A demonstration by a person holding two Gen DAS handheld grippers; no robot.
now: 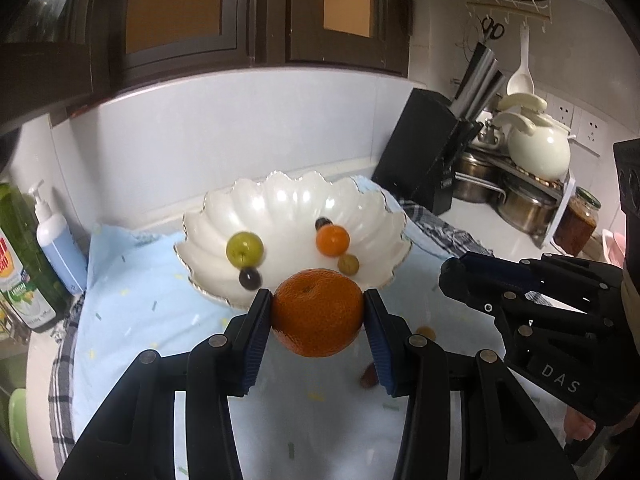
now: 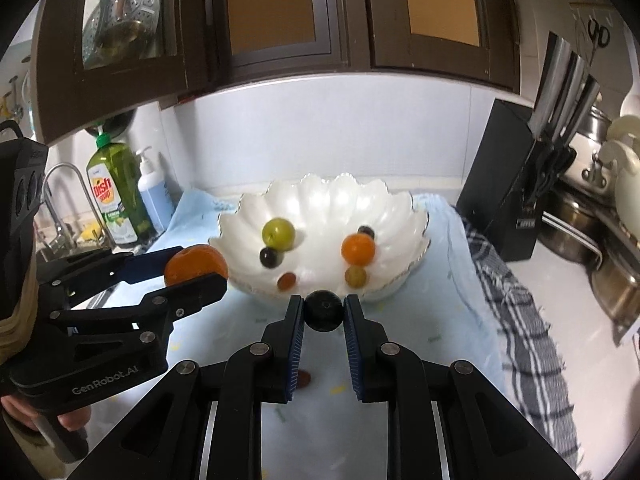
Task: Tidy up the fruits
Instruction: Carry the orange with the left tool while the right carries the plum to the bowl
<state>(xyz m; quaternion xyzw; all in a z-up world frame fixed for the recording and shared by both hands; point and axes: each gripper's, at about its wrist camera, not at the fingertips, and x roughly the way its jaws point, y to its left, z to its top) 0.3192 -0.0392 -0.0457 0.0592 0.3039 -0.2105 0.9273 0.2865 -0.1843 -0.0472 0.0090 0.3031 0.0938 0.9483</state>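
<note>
Fruits split between a white scalloped bowl [image 2: 326,204] and the two grippers; bowl set on a pale blue cloth [image 1: 160,312] over a grey checked towel [image 2: 516,320], near the back wall

In the bowl: a green round fruit [image 2: 278,233] with a dark grape [image 2: 269,257] touching it at lower left, a small orange fruit [image 2: 358,249] with a dark berry [image 2: 366,232] just behind and a small tan-green fruit [image 2: 355,276] just in front, a reddish one [image 2: 287,281] near the front wall

Left gripper [image 1: 318,312], clenched on a large orange [image 1: 318,312], both blue pads [image 1: 256,336] pressed to its sides, held just in front of the bowl's near rim

Right gripper [image 2: 324,311], clamped on a dark round fruit [image 2: 324,311], likewise at the bowl's front edge; seen from the left wrist, only its black body at the right, fingertips pointing toward the bowl

On the cloth below the grippers: a reddish fruit [image 2: 305,378] partly hidden behind the right gripper's left finger, a small tan one [image 1: 425,332] beside the left gripper's right finger

Beside the cloth: a green dish soap bottle [image 2: 114,196] and a blue pump bottle [image 2: 154,196] to the left, a black knife block [image 2: 516,184] to the right
</note>
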